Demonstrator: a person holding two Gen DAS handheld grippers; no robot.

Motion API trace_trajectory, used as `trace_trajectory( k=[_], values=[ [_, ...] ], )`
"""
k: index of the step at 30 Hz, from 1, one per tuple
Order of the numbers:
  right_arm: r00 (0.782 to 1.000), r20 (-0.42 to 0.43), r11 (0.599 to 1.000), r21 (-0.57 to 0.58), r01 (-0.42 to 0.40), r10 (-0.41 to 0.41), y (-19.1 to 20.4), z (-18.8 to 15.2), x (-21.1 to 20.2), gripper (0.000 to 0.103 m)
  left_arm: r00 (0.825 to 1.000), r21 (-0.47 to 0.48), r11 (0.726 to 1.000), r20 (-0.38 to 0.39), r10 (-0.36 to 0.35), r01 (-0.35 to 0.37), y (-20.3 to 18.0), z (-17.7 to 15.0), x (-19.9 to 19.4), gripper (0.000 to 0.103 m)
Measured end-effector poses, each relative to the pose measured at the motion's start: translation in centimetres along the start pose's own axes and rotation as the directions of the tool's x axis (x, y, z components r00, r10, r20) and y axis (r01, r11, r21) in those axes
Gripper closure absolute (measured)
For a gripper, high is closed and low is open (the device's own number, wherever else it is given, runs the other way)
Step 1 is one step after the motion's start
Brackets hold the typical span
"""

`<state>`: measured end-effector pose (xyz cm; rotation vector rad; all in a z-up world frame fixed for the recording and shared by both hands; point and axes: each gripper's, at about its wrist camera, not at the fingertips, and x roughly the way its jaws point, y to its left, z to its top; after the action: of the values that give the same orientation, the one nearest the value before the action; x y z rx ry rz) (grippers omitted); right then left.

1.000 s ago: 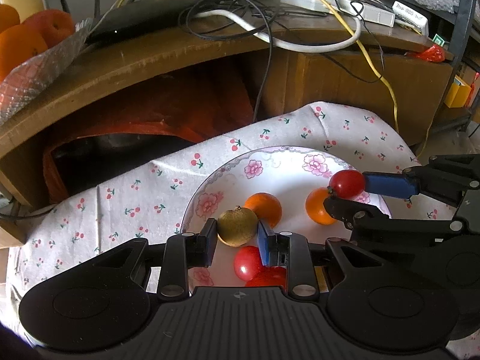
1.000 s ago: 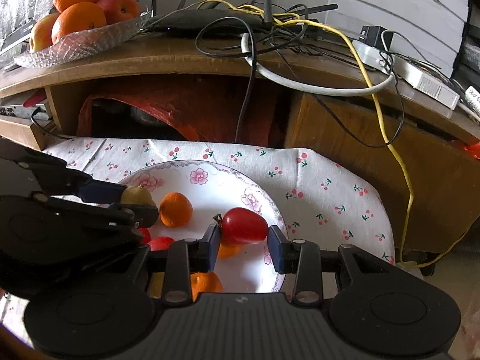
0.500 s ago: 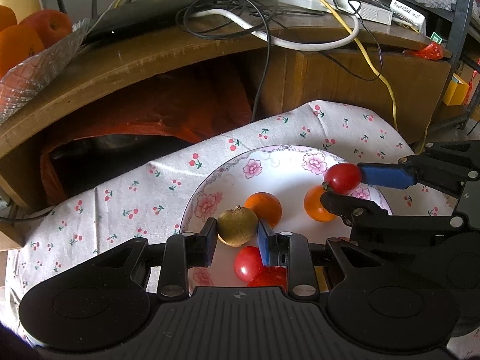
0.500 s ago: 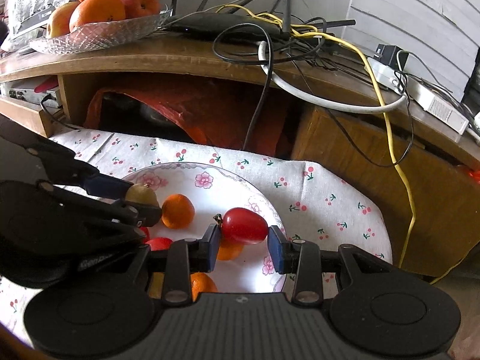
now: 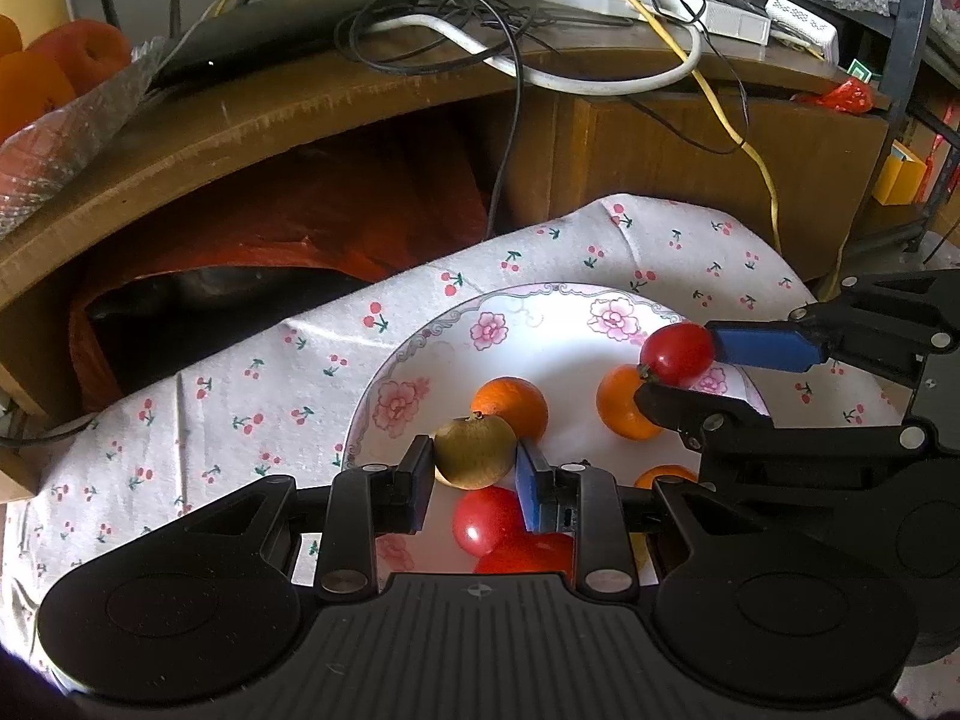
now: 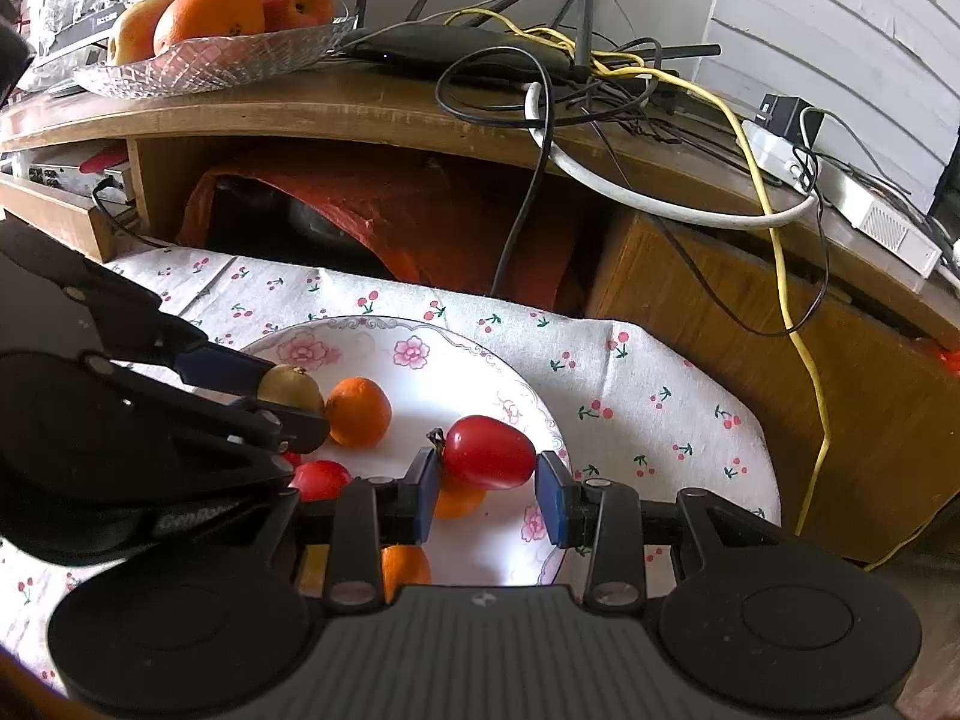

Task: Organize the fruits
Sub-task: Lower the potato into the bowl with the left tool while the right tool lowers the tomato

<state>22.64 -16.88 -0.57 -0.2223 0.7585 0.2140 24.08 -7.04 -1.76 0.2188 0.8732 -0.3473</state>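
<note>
Both grippers have risen slightly: left gripper (image 5: 474,468) clamps kiwi (image 5: 474,452), right gripper (image 6: 487,483) soft tomato (image 6: 489,452); grip gently mid-body.

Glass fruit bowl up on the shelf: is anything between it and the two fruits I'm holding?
Nothing visible blocks the way. The glass fruit bowl sits up and left, with open air above the plate. The left tool holds the brown fruit, the right tool the red tomato. The cables lie right of the bowl.

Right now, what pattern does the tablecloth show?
Small red cherries on the white tablecloth, clearest in the left wrist view.
</note>
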Motion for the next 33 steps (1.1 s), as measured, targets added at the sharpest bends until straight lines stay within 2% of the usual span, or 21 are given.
trace_trajectory(
  k=[20, 33],
  values=[
    [0.999, -0.001, 0.997, -0.061, 0.044, -0.044, 1.3, -0.2, -0.6, 0.067, 1.0, -0.01, 1.0, -0.023, 0.015, -0.015, 0.2, -0.2, -0.3, 0.063],
    [0.999, 0.018, 0.998, -0.041, 0.051, -0.05, 1.2, -0.1, -0.3, 0.067, 0.999, -0.03, 0.999, -0.018, 0.027, -0.028, 0.7, -0.1, 0.0, 0.057]
  ],
)
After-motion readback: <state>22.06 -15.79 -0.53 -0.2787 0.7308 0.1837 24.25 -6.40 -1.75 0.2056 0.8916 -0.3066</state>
